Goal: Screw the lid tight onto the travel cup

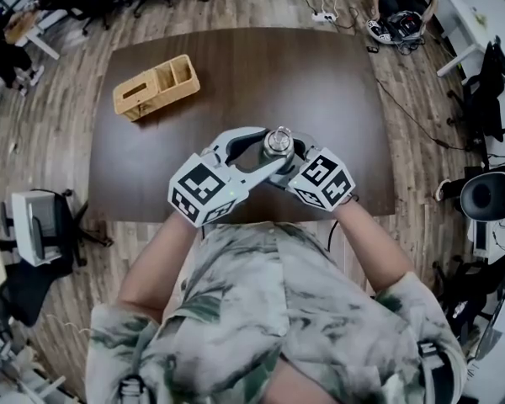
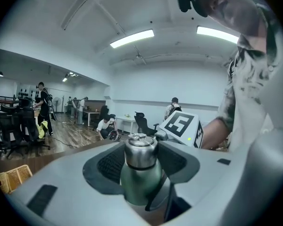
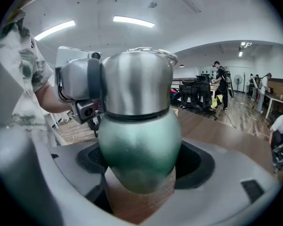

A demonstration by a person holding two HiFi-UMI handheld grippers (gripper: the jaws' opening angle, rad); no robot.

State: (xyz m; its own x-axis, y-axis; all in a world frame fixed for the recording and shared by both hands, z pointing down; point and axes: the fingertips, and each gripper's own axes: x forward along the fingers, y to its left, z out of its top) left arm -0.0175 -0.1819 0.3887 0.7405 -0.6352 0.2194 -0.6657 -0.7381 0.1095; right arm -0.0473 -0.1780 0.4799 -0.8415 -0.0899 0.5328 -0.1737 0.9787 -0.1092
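Note:
The travel cup (image 1: 278,141) stands on the dark table near its front edge, with a green body (image 3: 139,149) and a steel lid (image 2: 140,150) on top. My left gripper (image 1: 274,147) reaches in from the left at lid height. In the left gripper view its jaws stand wide, one on each side of the lid, with the dark pads (image 2: 111,164) close to it but not visibly pressing. My right gripper (image 3: 141,168) comes from the right, lower down, shut on the green body. The right gripper's marker cube (image 2: 181,126) shows behind the cup.
A light woven basket (image 1: 156,87) sits at the table's (image 1: 236,66) far left. Office chairs (image 1: 488,196) stand around the table, and people work in the room beyond. The person's arms and body are at the table's front edge.

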